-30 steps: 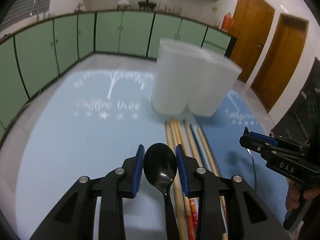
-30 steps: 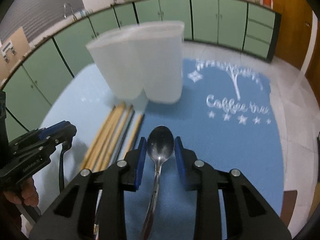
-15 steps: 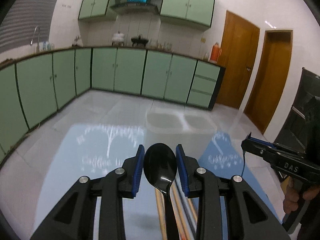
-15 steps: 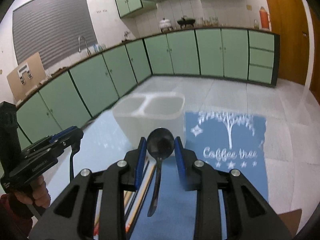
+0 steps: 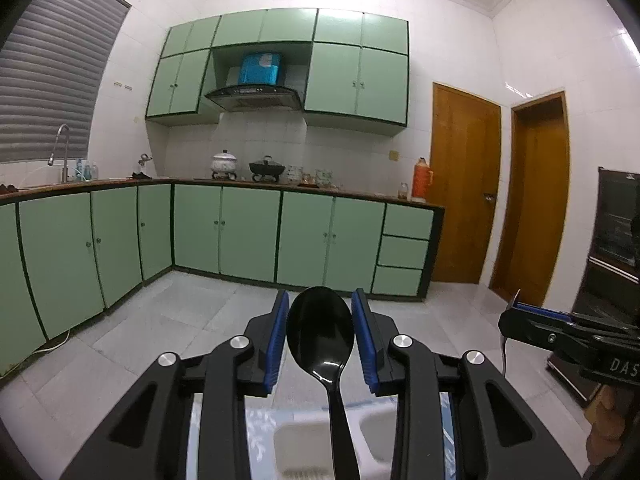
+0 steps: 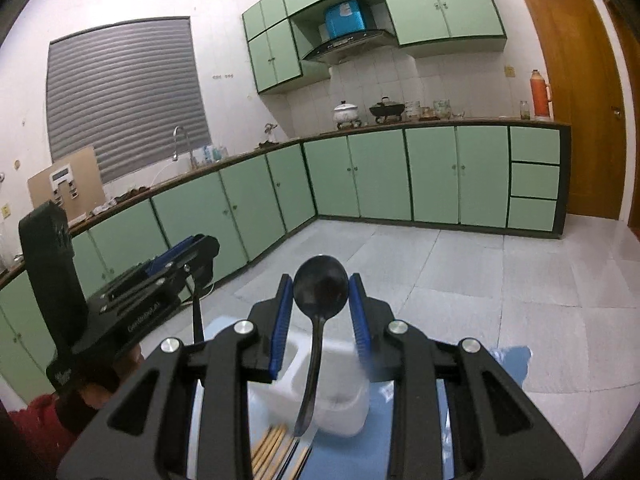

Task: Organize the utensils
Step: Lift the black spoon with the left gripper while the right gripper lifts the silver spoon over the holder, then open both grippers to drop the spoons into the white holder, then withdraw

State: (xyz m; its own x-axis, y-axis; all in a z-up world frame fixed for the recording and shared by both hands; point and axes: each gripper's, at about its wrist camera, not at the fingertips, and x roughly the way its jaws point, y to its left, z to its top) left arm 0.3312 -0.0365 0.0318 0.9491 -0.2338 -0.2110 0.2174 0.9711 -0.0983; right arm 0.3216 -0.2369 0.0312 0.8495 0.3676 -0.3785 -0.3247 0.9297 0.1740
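My left gripper is shut on a black plastic spoon, bowl up between the blue pads, handle hanging down over a white two-compartment utensil holder. My right gripper is shut on a metal spoon, its handle hanging down in front of the same white holder. Several wooden chopsticks lie on the blue mat in front of the holder. The right gripper shows at the right of the left wrist view; the left gripper shows at the left of the right wrist view.
Both cameras face a kitchen with green cabinets, a countertop with pots and wooden doors. A grey tiled floor lies beyond the table. A dark appliance stands at the right.
Both grippers have lifted and tilted upward with their spoons. The holder and chopsticks have dropped to the bottom of both views, and the kitchen wall fills the frames.
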